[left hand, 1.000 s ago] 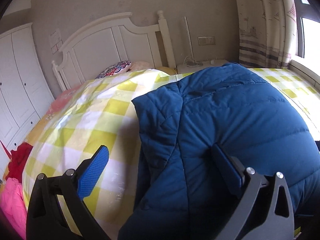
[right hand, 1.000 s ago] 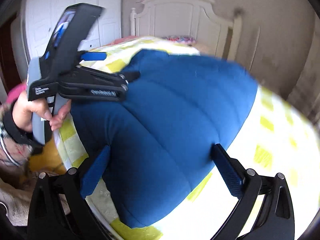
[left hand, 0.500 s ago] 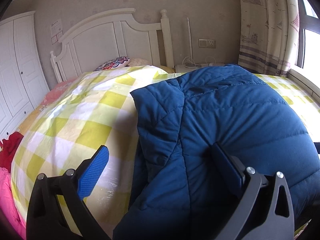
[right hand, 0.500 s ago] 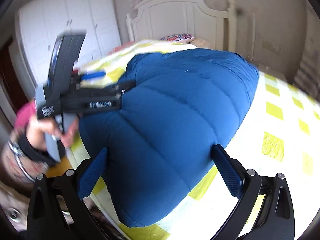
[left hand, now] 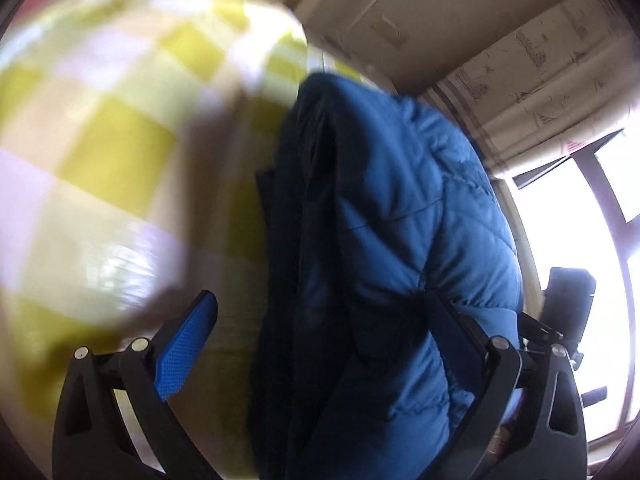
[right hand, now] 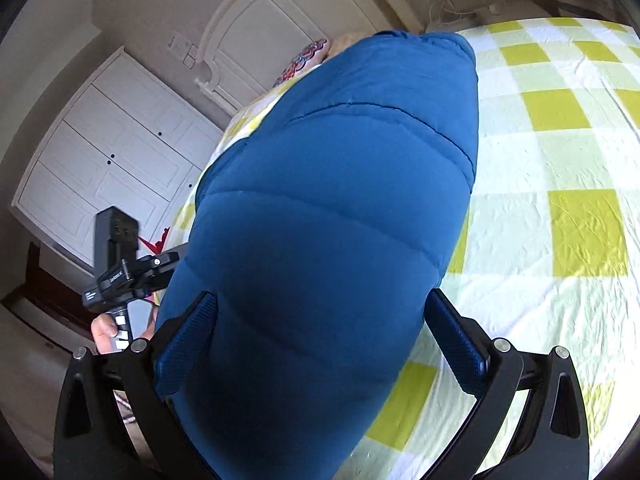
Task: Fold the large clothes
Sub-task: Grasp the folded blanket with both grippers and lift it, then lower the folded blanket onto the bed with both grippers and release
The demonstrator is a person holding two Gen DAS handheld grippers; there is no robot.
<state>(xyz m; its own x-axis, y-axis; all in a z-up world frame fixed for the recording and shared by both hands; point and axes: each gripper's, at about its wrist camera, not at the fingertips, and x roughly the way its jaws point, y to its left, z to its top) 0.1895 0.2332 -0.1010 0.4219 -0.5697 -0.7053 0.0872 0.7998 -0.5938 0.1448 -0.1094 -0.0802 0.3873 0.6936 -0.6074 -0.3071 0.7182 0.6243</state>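
A large blue quilted jacket (right hand: 332, 208) lies on the bed with the yellow-and-white checked sheet (right hand: 560, 168). My right gripper (right hand: 320, 344) is open, its jaws either side of the jacket's near end. My left gripper (left hand: 320, 332) is open; the jacket (left hand: 400, 248) fills the gap and its folded dark edge (left hand: 296, 280) stands between the fingers. The right finger (left hand: 452, 320) presses into the fabric, the blue left pad (left hand: 188, 344) is over the sheet (left hand: 100, 160). The left gripper also shows in the right wrist view (right hand: 128, 272), held by a hand at the jacket's left side.
A white headboard (right hand: 280, 32) and a patterned pillow (right hand: 304, 60) stand at the bed's far end. White wardrobe doors (right hand: 108, 152) are at the left. A curtain (left hand: 540, 80) and bright window (left hand: 580, 240) are at the right of the left wrist view.
The left gripper has tilted and dropped close to the jacket's left edge; its view is blurred. The right gripper has rolled, and the jacket's near end now sits deeper between its jaws.
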